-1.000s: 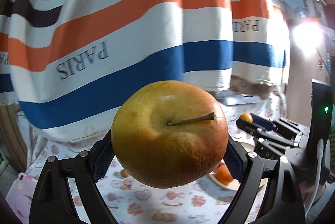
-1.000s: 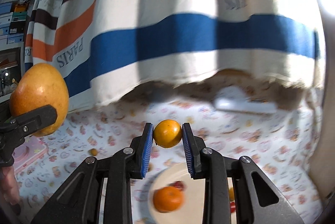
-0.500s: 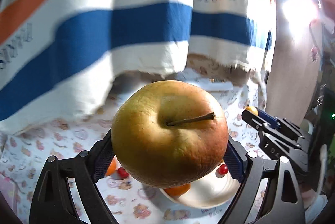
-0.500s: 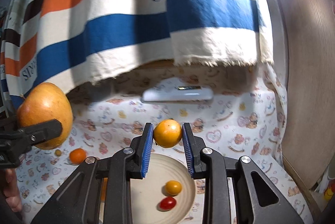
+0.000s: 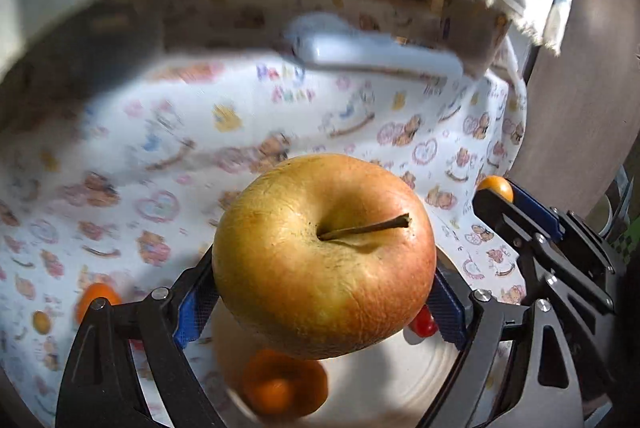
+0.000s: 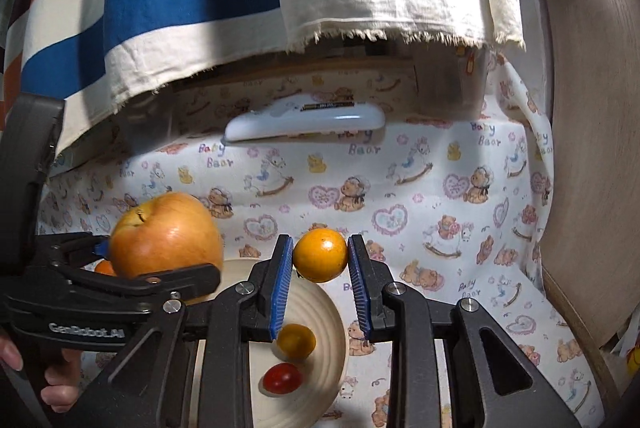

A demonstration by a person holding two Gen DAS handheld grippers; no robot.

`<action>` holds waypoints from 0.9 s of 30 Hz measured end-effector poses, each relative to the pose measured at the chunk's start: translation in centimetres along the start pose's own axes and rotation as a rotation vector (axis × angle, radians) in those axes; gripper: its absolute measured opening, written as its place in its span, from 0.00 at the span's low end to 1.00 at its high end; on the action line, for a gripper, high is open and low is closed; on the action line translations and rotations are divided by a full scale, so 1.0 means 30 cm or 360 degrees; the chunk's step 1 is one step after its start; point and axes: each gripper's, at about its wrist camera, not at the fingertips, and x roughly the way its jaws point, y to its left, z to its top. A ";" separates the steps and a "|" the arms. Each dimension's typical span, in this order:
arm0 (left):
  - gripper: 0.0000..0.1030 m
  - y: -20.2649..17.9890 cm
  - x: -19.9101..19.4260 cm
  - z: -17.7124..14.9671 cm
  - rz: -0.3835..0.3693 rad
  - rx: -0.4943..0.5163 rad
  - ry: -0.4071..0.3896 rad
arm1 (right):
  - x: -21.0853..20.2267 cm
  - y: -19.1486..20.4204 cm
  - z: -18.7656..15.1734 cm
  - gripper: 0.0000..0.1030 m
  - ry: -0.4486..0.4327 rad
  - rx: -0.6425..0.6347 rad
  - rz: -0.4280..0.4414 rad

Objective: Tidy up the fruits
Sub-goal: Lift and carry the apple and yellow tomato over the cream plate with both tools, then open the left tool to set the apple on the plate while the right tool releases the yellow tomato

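In the right wrist view, going left to right: at the lower left edge a person's hand (image 6: 24, 368) holds the left gripper (image 6: 160, 264), whose jaws stand wide and are clamped on the apple (image 6: 166, 236), carried above the left part of the plate (image 6: 320, 312), probably so it can be set down there. At the centre the right gripper (image 6: 320, 270) has its jaws narrow, the blue pads (image 6: 280, 284) pinching a small orange fruit (image 6: 320, 254) over the plate's far rim. Lower centre, a small yellow fruit (image 6: 296, 340) and a small red fruit (image 6: 282, 378) already lie on the plate, so it looks like the collecting spot. To the right, only the patterned tablecloth (image 6: 460, 228). In the left wrist view, an orange (image 5: 94, 298) lies on the cloth at lower left, not yet gathered, with another orange (image 5: 280, 386) blurred on the plate beneath the apple.
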 end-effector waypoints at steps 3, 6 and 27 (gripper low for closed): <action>0.86 -0.010 0.043 0.001 -0.0004 0.0013 0.0031 | 0.020 -0.026 -0.009 0.28 0.0031 0.0058 -0.0016; 0.86 -0.019 0.082 0.005 -0.0007 0.0012 0.0067 | 0.046 -0.047 -0.022 0.28 0.0075 0.0093 -0.0040; 0.88 -0.050 0.211 -0.009 0.0050 0.0063 0.0173 | 0.072 -0.105 -0.034 0.28 0.0149 0.0200 -0.0072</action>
